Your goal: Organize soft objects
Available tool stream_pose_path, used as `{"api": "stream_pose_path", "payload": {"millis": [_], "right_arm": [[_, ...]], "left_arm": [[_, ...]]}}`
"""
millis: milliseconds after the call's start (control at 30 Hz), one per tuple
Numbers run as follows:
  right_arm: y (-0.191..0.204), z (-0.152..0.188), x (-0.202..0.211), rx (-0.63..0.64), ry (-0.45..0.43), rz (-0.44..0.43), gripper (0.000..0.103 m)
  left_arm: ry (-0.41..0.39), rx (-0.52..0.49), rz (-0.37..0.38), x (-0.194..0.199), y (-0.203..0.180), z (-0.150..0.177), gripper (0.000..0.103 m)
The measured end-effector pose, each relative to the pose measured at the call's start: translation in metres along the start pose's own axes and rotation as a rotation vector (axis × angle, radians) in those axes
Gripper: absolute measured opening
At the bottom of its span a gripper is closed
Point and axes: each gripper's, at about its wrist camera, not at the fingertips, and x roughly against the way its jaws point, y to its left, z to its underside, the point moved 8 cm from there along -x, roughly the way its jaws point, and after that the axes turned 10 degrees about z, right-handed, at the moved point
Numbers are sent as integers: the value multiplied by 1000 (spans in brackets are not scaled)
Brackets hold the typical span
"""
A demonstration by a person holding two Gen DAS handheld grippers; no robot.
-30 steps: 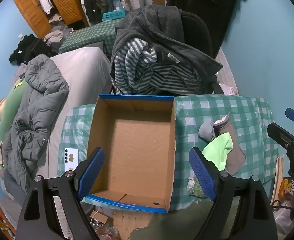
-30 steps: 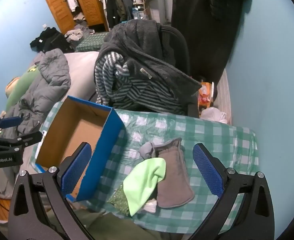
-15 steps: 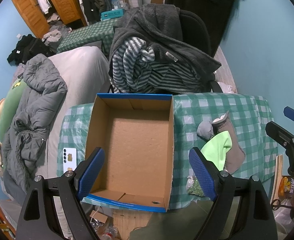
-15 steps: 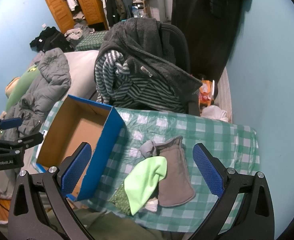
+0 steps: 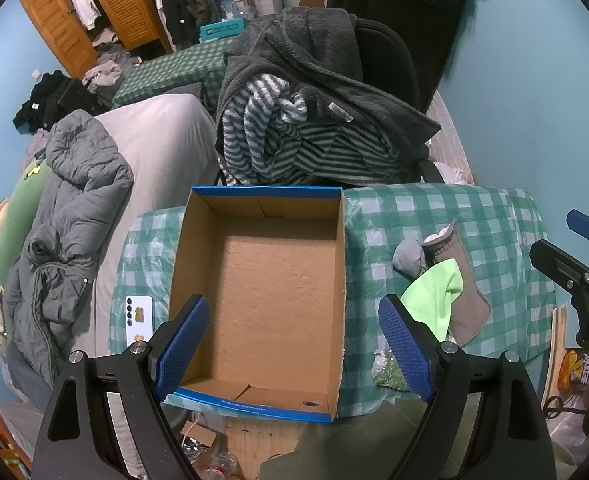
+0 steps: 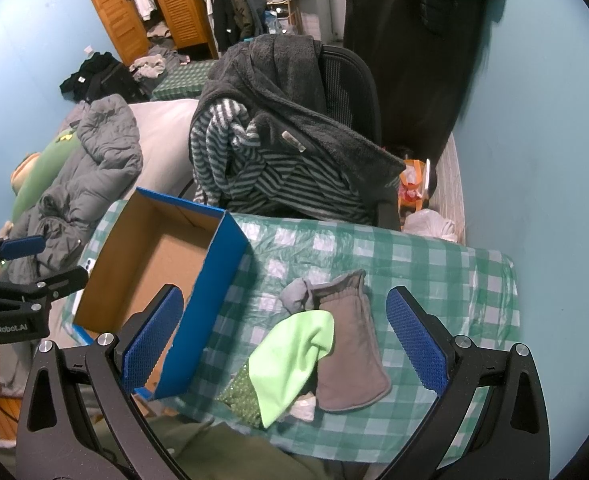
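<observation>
An empty cardboard box with blue rim (image 5: 336,280) (image 6: 218,272) sits on a green checked tablecloth (image 5: 506,240) (image 6: 434,264). To its right lies a heap of soft items: a lime green cloth (image 5: 434,296) (image 6: 294,356), a brown-grey sock (image 5: 464,304) (image 6: 350,352), a small grey sock (image 5: 408,258) (image 6: 296,294) and a green patterned piece (image 6: 240,396). My left gripper (image 5: 294,344) hangs open above the box's near end. Over the heap, my right gripper (image 6: 284,340) is open and holds nothing.
A white phone (image 5: 138,318) lies on the cloth left of the box. Behind the table stands a chair piled with a dark fleece and striped clothes (image 5: 318,120) (image 6: 278,132). A grey jacket (image 5: 66,208) lies on the bed at left. Blue wall at right.
Both views have shifted only slightly; the box and the heap sit marginally lower and nearer in the frames. Both grippers stay open and nothing was picked up.
</observation>
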Motion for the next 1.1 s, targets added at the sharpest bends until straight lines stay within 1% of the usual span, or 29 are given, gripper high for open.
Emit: {"api": "stream_pose_path", "payload": {"millis": [1100], "right_arm": [[-2, 4, 0, 0, 5, 0, 101]], "left_arm": [[2, -2, 0, 0, -1, -1, 87]]}}
